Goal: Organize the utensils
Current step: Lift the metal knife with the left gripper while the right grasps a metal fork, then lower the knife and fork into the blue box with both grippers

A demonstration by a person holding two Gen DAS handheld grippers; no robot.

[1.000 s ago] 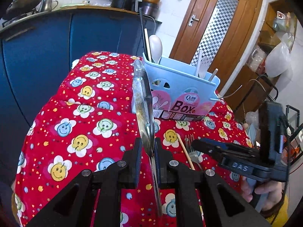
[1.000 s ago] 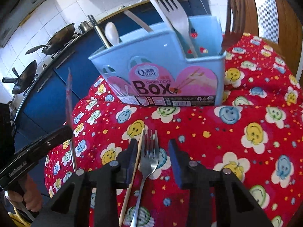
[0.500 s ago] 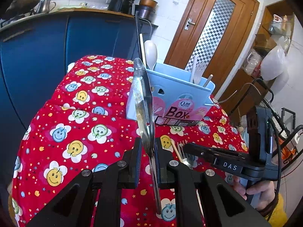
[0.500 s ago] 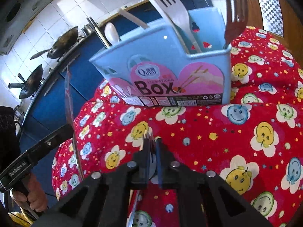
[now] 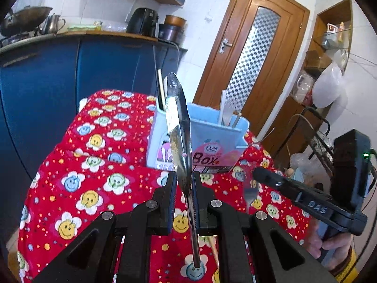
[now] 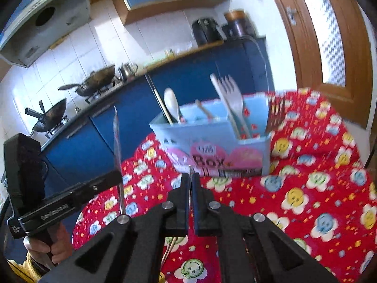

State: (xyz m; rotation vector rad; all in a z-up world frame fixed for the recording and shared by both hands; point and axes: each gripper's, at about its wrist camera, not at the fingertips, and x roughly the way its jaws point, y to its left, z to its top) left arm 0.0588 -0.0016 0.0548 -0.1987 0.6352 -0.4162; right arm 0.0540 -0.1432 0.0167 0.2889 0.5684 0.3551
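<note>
Left gripper (image 5: 184,188) clamps metal spoon (image 5: 178,127) by neck, bowl upright, handle hanging. Right gripper (image 6: 190,184) pinched tight on fork (image 5: 249,192), its tines drooping toward red smiley tablecloth (image 5: 94,165). Wooden chopstick (image 5: 213,247) lies below. Behind, blue utensil box (image 6: 221,146) holds cutlery upright.

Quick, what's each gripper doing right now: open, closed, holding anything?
Left gripper: closed on a knife.
Right gripper: closed on a fork.
</note>
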